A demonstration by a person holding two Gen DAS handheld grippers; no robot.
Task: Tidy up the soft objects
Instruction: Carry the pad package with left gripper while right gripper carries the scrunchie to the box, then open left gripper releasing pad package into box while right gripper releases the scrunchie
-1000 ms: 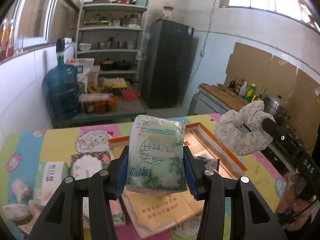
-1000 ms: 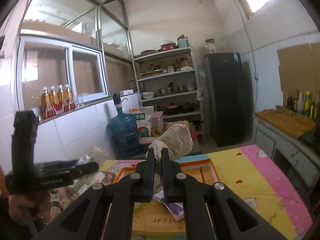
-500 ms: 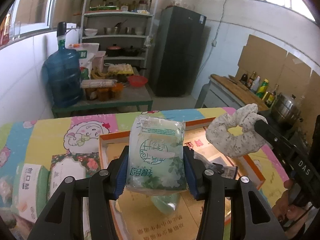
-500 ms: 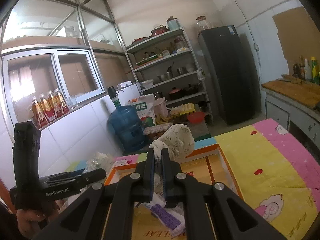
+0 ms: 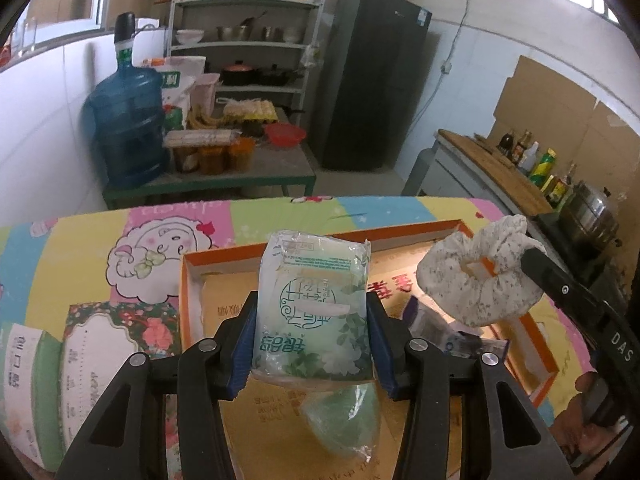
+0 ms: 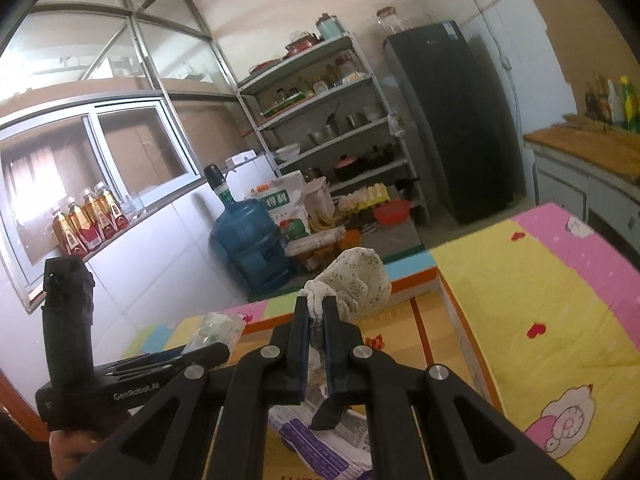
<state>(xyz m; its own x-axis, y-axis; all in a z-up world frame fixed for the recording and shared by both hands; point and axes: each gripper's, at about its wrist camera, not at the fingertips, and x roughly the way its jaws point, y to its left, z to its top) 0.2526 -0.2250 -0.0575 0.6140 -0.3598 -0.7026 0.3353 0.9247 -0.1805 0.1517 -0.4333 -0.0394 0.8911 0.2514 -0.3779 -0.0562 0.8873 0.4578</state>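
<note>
Through the left wrist camera we see our left hand-held gripper (image 5: 312,320) clamped on a green-and-white tissue pack (image 5: 312,308), its blue pads pressing the pack's two sides. The pack stands upright between the fingers, above the orange-rimmed cardboard box (image 5: 224,258) that lies on the table (image 5: 80,236) with its bright cartoon cloth. Inside the box, below the held pack, lies a greenish plastic-wrapped bundle (image 5: 344,420), and further right some small printed packets (image 5: 440,328). On the cloth just left of the box we see a floral tissue pack (image 5: 104,344) and, beside it, a green-and-white tissue pack (image 5: 28,380). At the right of this view our right hand-held gripper (image 5: 524,256) pinches a speckled fabric scrunchie (image 5: 476,284), which hangs over the right part of the box without touching it.

Through the right wrist camera we see our right hand-held gripper (image 6: 316,308) nearly shut, its fingers nipping a fold of the scrunchie (image 6: 360,280), whose bulk bulges beyond the fingertips. Below it lies the box (image 6: 416,280), with a purple-printed packet (image 6: 316,436) on its floor. At the left our left hand-held gripper (image 6: 212,344) shows from the side, the clear end of its tissue pack (image 6: 218,326) at its tip. Behind the table stand a blue water jug (image 6: 252,248), a metal shelf rack (image 6: 332,120) and a dark refrigerator (image 6: 452,120).
</note>
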